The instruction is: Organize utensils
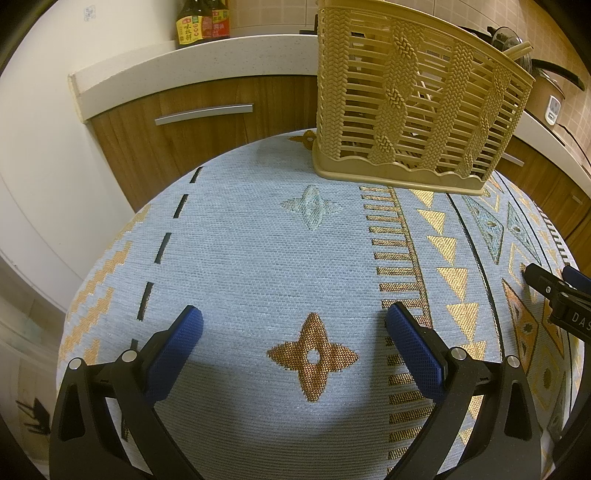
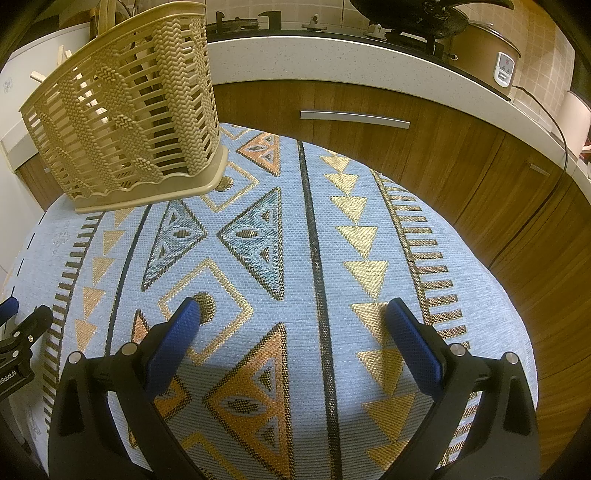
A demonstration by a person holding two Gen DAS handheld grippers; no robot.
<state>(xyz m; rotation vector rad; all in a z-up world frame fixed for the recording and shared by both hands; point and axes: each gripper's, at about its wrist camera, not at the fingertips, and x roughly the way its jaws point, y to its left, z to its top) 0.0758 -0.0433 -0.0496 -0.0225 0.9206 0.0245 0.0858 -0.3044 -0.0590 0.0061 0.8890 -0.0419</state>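
Note:
A tan slatted plastic utensil basket (image 1: pixel 413 99) stands upright at the far edge of the table; it also shows in the right wrist view (image 2: pixel 125 110), far left. Wooden utensil ends (image 2: pixel 48 70) stick out of its top, and a wooden tip (image 1: pixel 519 50) shows over its rim. My left gripper (image 1: pixel 293 321) is open and empty, low over the patterned tablecloth (image 1: pixel 240 266). My right gripper (image 2: pixel 293 315) is open and empty over the same cloth (image 2: pixel 369 236). No loose utensil lies on the cloth in either view. Each gripper shows at the edge of the other's view.
Wooden cabinets with a metal drawer handle (image 1: pixel 203 114) and a white countertop (image 2: pixel 332 59) run close behind the table. Sauce bottles (image 1: pixel 203 22) stand on the counter at left. A stove with a black pan (image 2: pixel 417 14) and a rice cooker (image 2: pixel 487 55) are at right.

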